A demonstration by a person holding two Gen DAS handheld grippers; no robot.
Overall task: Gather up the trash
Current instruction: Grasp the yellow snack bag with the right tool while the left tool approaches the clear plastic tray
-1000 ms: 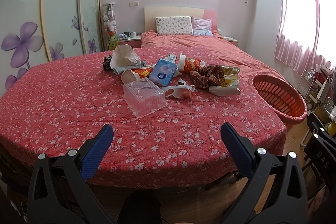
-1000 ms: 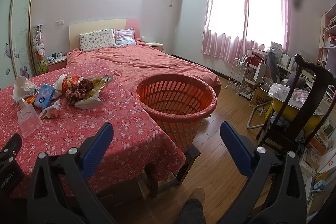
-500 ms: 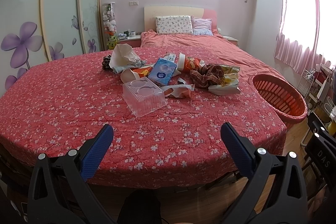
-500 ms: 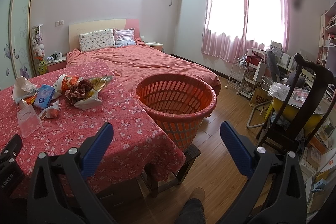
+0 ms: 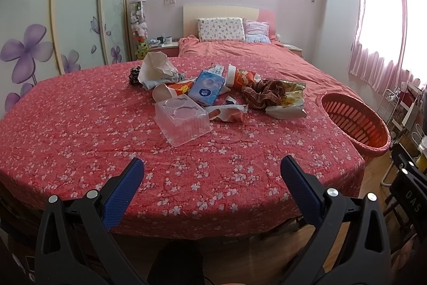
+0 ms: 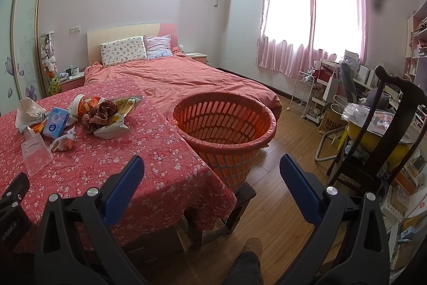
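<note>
Both tongs, left tongs (image 5: 212, 168) and right tongs (image 6: 211, 167), remain spread wide and empty, barely moved. Trash pile (image 5: 213, 92) lies untouched mid-tabletop (image 5: 80, 130); orange basket (image 6: 226, 124) waits beside its edge. Collecting hasn't begun.

Red cloth (image 5: 80, 130) with white blossoms, centre. Orange slotted basket (image 6: 226, 124), centre. Blue pack (image 5: 206, 87), brown checked rag (image 5: 263, 95), clear box (image 5: 182, 122). Pink curtains (image 6: 307, 26), upper right. Blue pads (image 5: 125, 188), lower corners.
</note>
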